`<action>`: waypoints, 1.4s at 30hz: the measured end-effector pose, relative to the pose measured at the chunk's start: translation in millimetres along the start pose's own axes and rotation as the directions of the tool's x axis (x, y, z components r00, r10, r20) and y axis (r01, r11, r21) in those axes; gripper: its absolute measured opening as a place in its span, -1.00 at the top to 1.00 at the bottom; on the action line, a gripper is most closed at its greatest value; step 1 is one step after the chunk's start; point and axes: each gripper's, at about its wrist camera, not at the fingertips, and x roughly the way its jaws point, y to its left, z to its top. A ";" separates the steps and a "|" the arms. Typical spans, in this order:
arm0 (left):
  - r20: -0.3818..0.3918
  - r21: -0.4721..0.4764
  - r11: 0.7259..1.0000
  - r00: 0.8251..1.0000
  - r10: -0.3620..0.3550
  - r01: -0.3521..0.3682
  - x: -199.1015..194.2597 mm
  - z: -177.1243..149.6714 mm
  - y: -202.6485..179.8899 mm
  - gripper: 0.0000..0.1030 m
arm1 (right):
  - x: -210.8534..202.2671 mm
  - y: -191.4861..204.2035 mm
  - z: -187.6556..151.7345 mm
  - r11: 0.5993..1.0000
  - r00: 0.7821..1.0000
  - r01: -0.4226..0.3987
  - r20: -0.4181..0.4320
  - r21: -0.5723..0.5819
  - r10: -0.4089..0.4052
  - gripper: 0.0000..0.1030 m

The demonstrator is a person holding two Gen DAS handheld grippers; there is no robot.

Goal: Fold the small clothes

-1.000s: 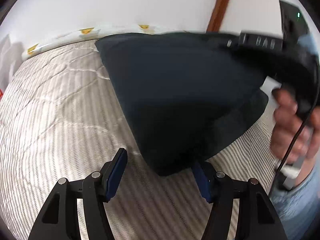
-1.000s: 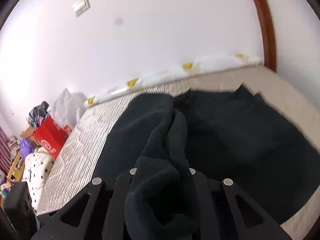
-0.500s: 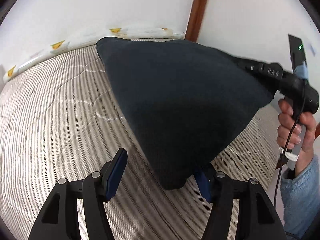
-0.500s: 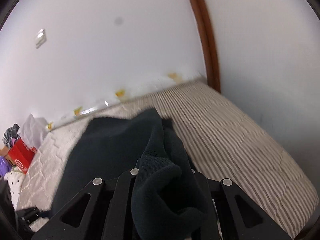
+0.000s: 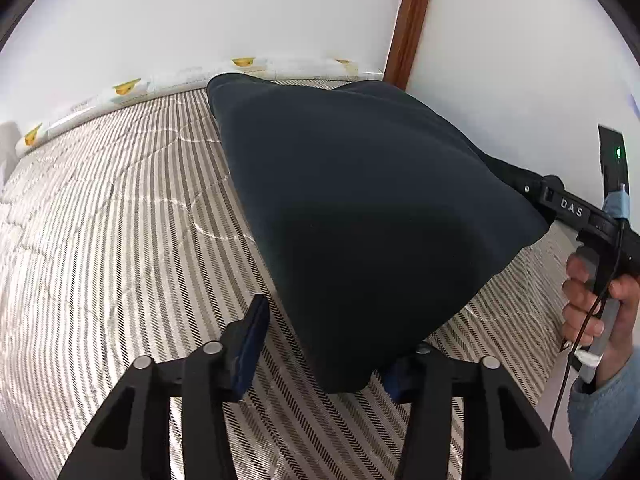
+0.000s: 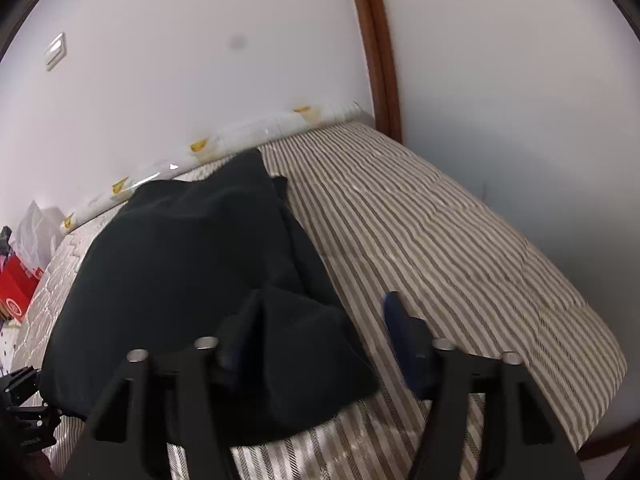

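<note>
A dark navy garment (image 5: 360, 216) lies spread on the striped bed cover (image 5: 100, 240); it also shows in the right wrist view (image 6: 180, 264). My left gripper (image 5: 324, 344) is open, its blue pads wide apart, with the garment's near corner lying between them over the right pad. My right gripper (image 6: 312, 340) is open, its jaws spread, and the garment's corner drapes over its left finger, not clamped. The right gripper also shows at the garment's right corner in the left wrist view (image 5: 560, 204).
The bed cover (image 6: 440, 232) runs to a white wall with a brown wooden post (image 5: 412, 20). A white roll with yellow prints (image 5: 132, 88) lines the far edge. A red box (image 6: 16, 292) and bags stand off the bed's left.
My right gripper has opened and let go of the garment's bunched edge, which now lies lower on the bed. The left gripper stays open by the near corner.
</note>
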 end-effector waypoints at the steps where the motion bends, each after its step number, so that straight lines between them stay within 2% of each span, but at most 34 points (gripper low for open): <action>1: 0.000 -0.006 1.000 1.000 -0.006 0.006 0.1 -0.3 0.2 0.23 | 0.7 -1.9 -0.7 1.000 1.000 -0.012 -0.011 0.021 0.012 -0.37; 4: 0.004 -0.003 1.000 1.000 -0.006 0.006 -0.3 -0.7 -1.4 0.32 | 7.9 -6.6 -2.3 0.996 0.998 -0.029 -0.051 0.082 0.033 -0.40; 8: 0.011 -0.019 1.000 1.000 -0.014 0.014 -2.0 -1.5 2.5 0.43 | 15.9 -4.7 -1.5 0.995 0.996 -0.023 -0.085 0.096 0.031 -0.38; 9: 0.018 -0.026 0.999 1.000 -0.020 0.020 -3.2 -1.6 3.4 0.47 | 16.1 -3.6 -0.7 0.995 0.995 -0.029 -0.087 0.094 0.037 -0.23; 10: 0.028 -0.027 0.999 0.999 -0.018 0.018 -4.6 -1.9 3.3 0.52 | 17.1 -0.2 0.7 0.994 0.993 -0.066 -0.093 0.086 0.074 0.16; 11: 0.045 -0.026 1.000 0.999 -0.010 0.011 -6.9 -2.2 2.9 0.55 | 16.8 2.7 1.9 0.991 0.989 -0.105 -0.097 0.082 0.113 0.31; 13: 0.074 -0.028 0.999 0.997 -0.017 0.019 -12.7 -3.0 3.3 0.61 | 15.6 10.9 4.4 0.995 0.992 -0.090 -0.080 0.051 0.094 0.53; 17: 0.110 -0.073 0.997 0.994 -0.026 0.034 -17.2 0.6 15.9 0.64 | 22.3 28.2 9.0 0.999 0.997 -0.039 -0.062 0.014 0.040 0.59; 23: 0.135 -0.172 0.985 0.991 -0.004 0.028 -21.4 12.7 61.1 0.66 | 38.1 65.1 18.9 0.998 0.997 -0.050 -0.061 -0.037 0.048 0.61; 28: 0.142 -0.228 0.973 0.988 0.056 -0.022 -30.9 14.6 106.2 0.67 | 62.3 116.0 29.0 0.993 0.993 -0.084 -0.089 -0.082 0.077 0.61; 33: 0.137 -0.283 0.956 0.983 0.119 -0.076 -43.7 6.1 151.2 0.66 | 81.8 178.2 30.9 0.976 0.983 -0.154 -0.128 -0.157 0.134 0.61; 35: 0.128 -0.303 0.950 0.984 0.124 -0.080 -46.0 0.8 165.2 0.66 | 84.7 195.3 28.5 0.967 0.980 -0.174 -0.134 -0.187 0.150 0.61; 37: 0.103 -0.316 0.947 0.990 0.100 -0.062 -43.0 -1.5 177.3 0.66 | 85.6 210.0 24.9 0.957 0.978 -0.189 -0.131 -0.222 0.162 0.61; 39: 0.088 -0.315 0.948 0.993 0.082 -0.050 -39.8 -3.6 179.1 0.65 | 82.6 211.4 22.7 0.954 0.978 -0.192 -0.126 -0.231 0.166 0.60; 42: 0.063 -0.297 0.952 0.993 0.096 -0.074 -36.9 -3.9 173.2 0.64 | 76.4 195.9 19.8 0.952 0.971 -0.225 -0.131 -0.208 0.201 0.57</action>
